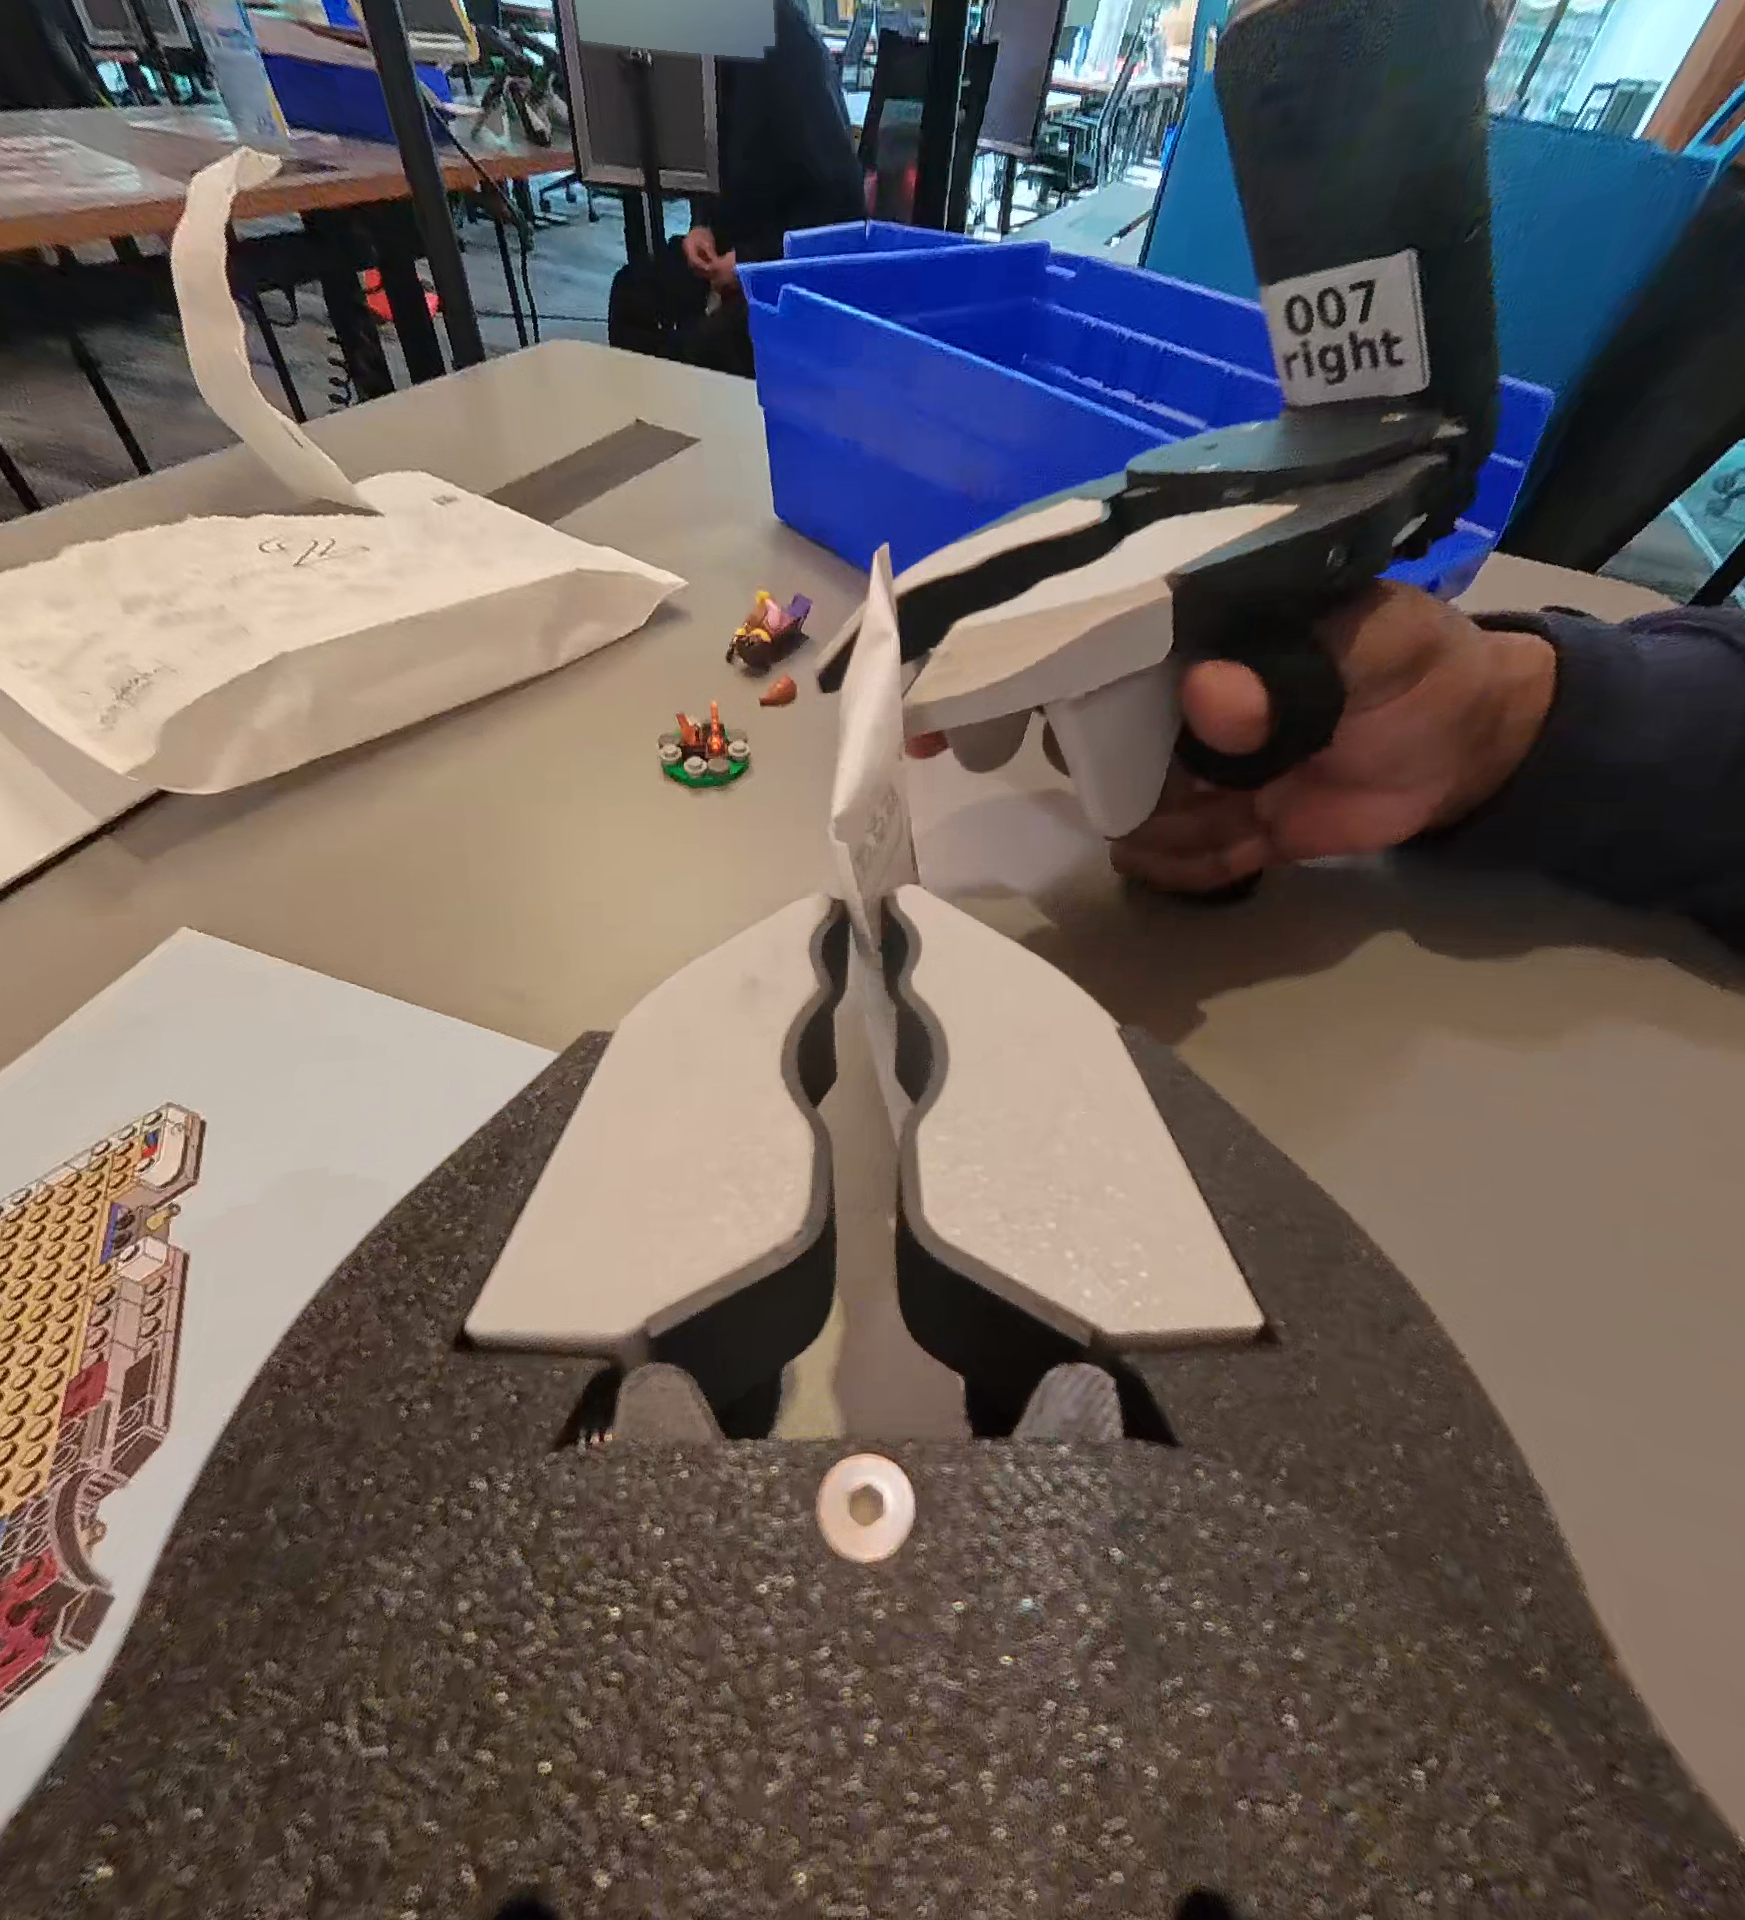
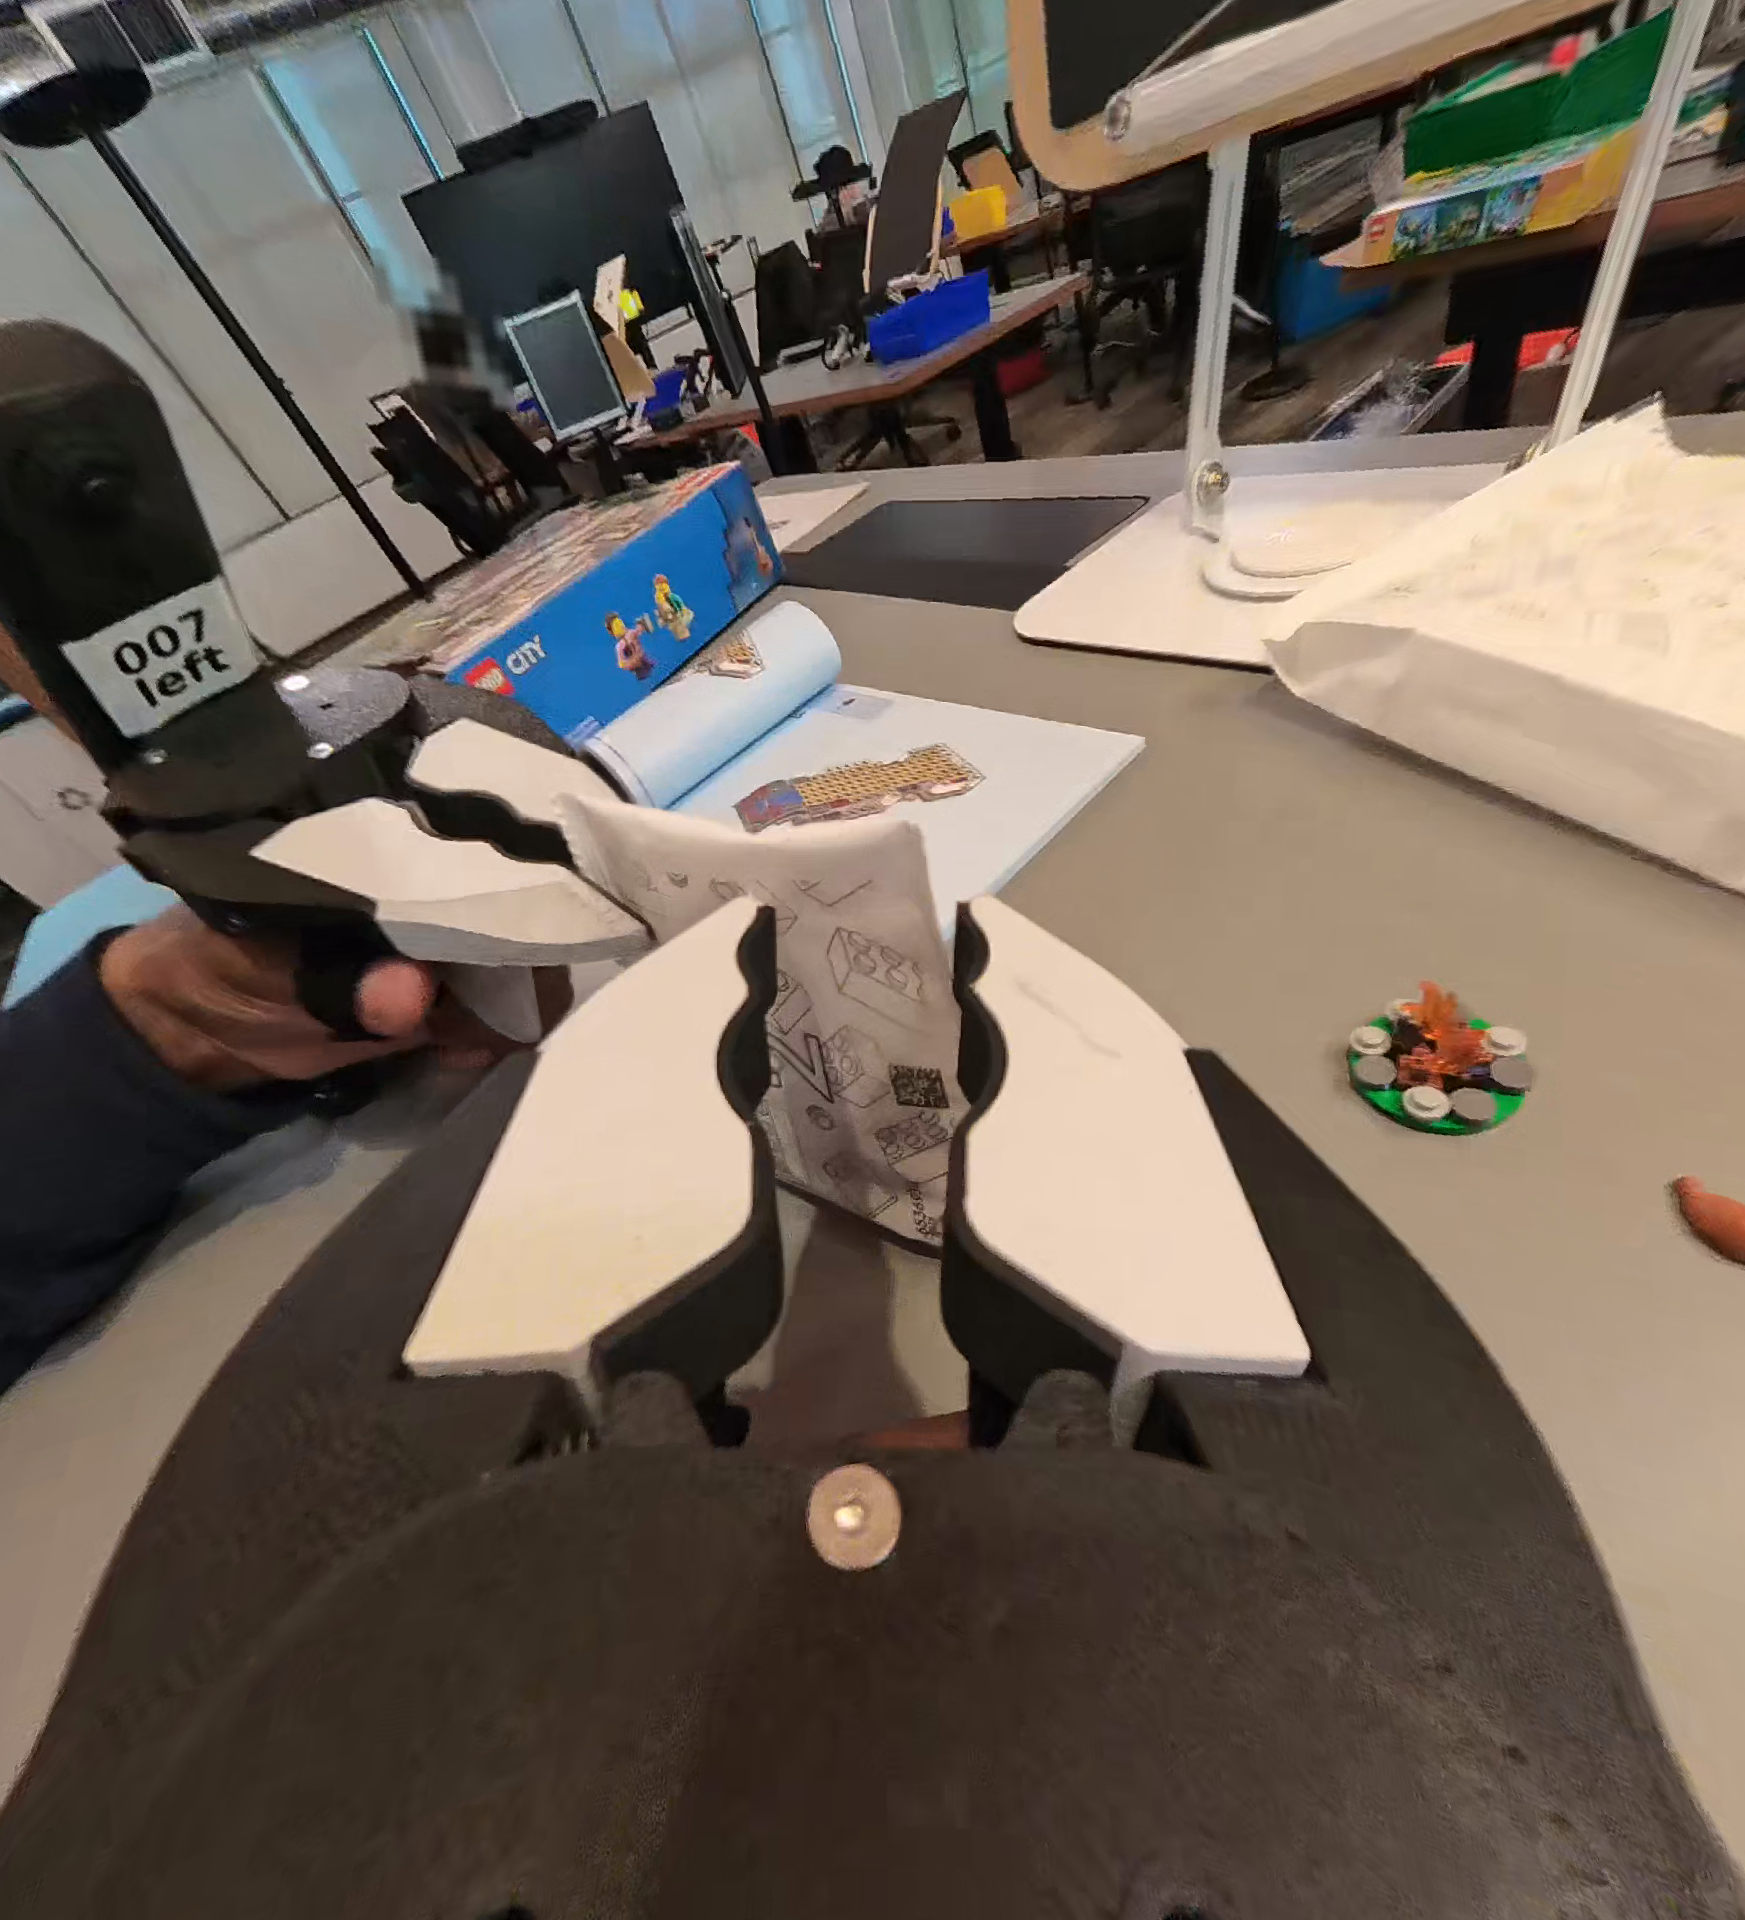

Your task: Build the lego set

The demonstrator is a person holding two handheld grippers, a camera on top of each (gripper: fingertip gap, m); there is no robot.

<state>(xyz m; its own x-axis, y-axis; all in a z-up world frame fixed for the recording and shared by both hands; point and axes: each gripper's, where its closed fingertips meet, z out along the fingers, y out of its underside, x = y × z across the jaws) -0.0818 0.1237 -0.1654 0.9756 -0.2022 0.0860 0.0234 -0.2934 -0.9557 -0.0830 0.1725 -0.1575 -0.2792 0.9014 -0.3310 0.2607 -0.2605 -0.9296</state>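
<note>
Left wrist view: the left tool (image 1: 860,914) is clamped on a small white paper pouch printed with brick outlines (image 1: 873,769), held up above the smooth grey desk (image 1: 432,831).

On the desk lie a big crumpled white paper bag with a torn-off strip curling upward (image 1: 276,613), rigid blue plastic bins (image 1: 951,416) and an open glossy booklet showing a studded brick model (image 1: 224,1091). The thin, creased pouch is pinched at its edge between the left tool's wavy black pads. The right tool (image 2: 863,914) has its fingers apart, and the pouch stands between them without being squeezed. Well apart on the desk sit a round green toy-brick campfire with orange flames (image 1: 704,750) and a tiny brown plastic piece (image 1: 780,691).
</note>
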